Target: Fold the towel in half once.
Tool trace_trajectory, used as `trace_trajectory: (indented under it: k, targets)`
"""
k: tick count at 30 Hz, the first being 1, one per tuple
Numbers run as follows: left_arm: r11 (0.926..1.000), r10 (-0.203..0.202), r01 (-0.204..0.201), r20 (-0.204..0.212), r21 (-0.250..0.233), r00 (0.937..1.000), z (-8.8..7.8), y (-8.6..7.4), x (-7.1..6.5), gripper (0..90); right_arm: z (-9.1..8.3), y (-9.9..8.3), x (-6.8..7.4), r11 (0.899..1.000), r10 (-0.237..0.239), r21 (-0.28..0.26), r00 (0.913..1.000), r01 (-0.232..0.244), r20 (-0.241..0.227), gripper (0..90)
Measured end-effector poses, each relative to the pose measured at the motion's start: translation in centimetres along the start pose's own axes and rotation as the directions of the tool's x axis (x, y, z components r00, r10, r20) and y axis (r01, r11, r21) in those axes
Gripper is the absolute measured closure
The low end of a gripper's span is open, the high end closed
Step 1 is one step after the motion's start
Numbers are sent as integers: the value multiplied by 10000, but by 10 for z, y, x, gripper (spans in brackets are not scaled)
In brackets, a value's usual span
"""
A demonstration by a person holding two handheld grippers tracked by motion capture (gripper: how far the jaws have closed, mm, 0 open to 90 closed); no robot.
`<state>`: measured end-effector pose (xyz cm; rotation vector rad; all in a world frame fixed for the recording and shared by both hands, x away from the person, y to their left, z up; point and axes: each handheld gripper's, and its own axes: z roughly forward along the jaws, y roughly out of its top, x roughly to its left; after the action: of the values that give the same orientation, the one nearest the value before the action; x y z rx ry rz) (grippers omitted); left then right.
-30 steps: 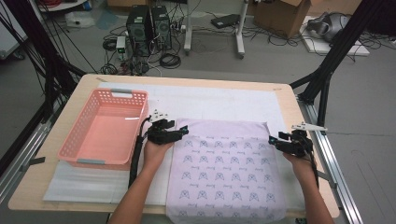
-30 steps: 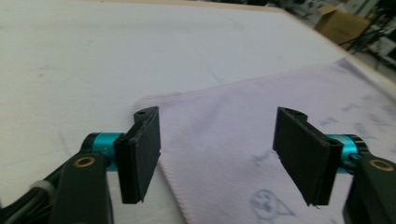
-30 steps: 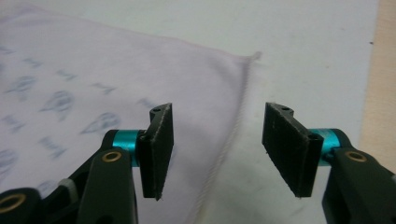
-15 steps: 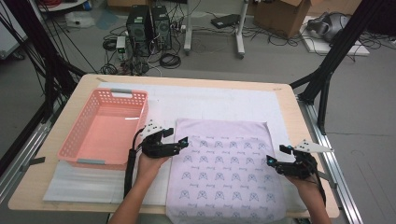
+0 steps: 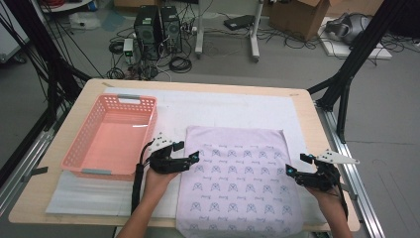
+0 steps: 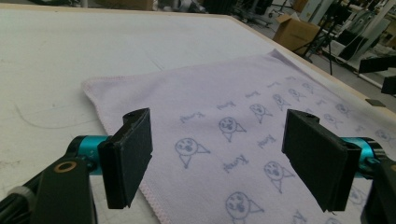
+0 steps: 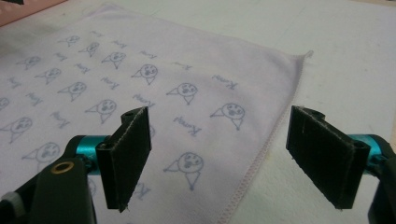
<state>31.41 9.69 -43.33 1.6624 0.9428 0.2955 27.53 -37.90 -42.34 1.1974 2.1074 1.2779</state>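
The pale wooden table (image 5: 64,198) carries a white mat, and on that mat the lilac rectangular cloth printed with small cartoon faces (image 5: 237,183) lies flat, its near end hanging just over the table edge. Since a second ago both hands have drawn back towards the person along the cloth's two long sides, away from the far corners, and the cloth lies smoother than it did; I'd say the spreading is done and a fold comes next. To the left of it, near but apart, stands the pink plastic latticed basket (image 5: 86,166), with nothing in it. The left gripper (image 5: 194,157) hovers over the cloth's left edge, its jaws spread wide with nothing between them. The right gripper (image 5: 292,170) sits at the right hem; its jaws have just been opening and stand well apart over the seam, gripping nothing.
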Motion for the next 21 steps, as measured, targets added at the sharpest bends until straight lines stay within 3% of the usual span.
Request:
trace_trajectory:
  k: [6, 9, 15, 17, 21]
  targets:
    - [10000, 36, -35, -133, 17, 9999, 2, 0, 2, 254, 4, 0, 1, 10000, -7, 71, 10000, 7, 29, 211]
    - [9998, -151, 153, -271, 87, 9995, 3, -1, 4, 268, 6, 1, 0, 9999, 51, 112, 9999, -53, 96, 210]
    - [9966, -393, 433, -564, 707, 9976, 13, -5, 10, 272, 17, 0, -1, 9989, 219, 398, 9991, -234, 377, 212]
    - [9959, -286, 352, -793, 833, 9964, 18, -7, 12, 273, 22, -2, -3, 9977, 380, 542, 9979, -408, 517, 223]
    - [9911, -755, 872, -1149, 1009, 9905, 21, -8, 18, 295, 33, 0, -6, 9949, 538, 812, 9955, -602, 784, 263]
